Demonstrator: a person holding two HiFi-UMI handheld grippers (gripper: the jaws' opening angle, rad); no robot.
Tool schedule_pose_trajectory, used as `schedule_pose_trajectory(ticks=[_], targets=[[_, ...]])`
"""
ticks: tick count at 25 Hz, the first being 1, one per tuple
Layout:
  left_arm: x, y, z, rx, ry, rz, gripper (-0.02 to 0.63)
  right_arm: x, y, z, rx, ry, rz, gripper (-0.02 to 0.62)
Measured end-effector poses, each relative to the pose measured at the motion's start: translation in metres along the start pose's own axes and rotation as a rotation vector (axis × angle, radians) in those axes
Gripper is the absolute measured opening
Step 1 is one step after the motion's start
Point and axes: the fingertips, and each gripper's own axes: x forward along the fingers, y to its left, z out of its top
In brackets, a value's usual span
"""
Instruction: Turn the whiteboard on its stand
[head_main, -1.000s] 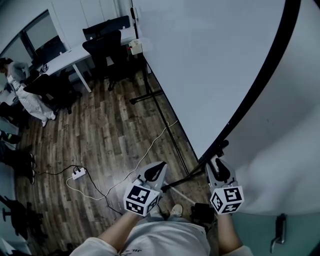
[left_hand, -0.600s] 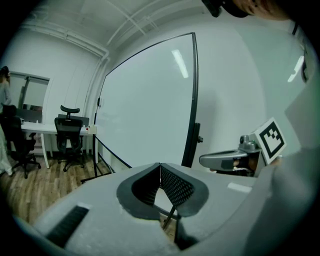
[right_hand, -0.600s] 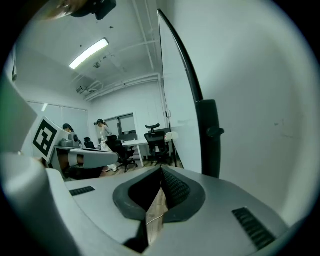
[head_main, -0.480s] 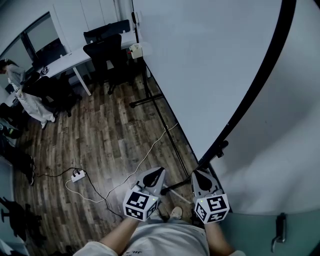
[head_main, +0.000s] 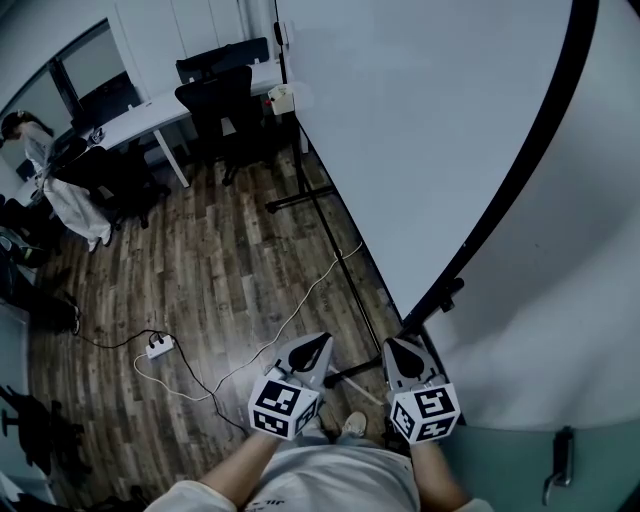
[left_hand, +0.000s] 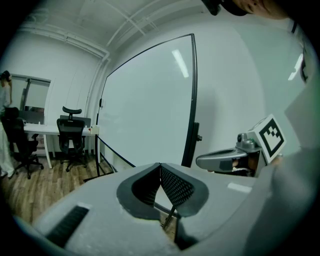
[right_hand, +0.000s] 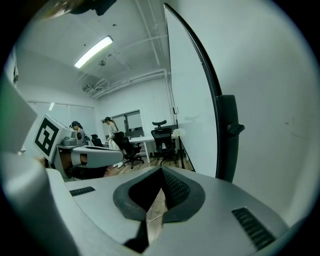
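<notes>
The whiteboard is cut off at the top, its stand partly hidden behind the left gripper and right gripper, both pinched shut and empty, above a plank floor, with a desk far left.

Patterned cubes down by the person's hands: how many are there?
2. The left cube sits on the left gripper, the right cube on the right gripper; none appear hidden.

Both forearms reach forward side by side, tilted slightly downward. The left claw and right claw each have jaws pressed together, empty.
</notes>
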Motion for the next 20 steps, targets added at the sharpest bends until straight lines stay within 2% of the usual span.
schedule_pose_trajectory(ticks=[20], targets=[[-0.002,0.001,0.0,-0.001,0.003,0.0,0.011,0.004,0.011,0.001,-0.018,0.016,0.038,0.005]])
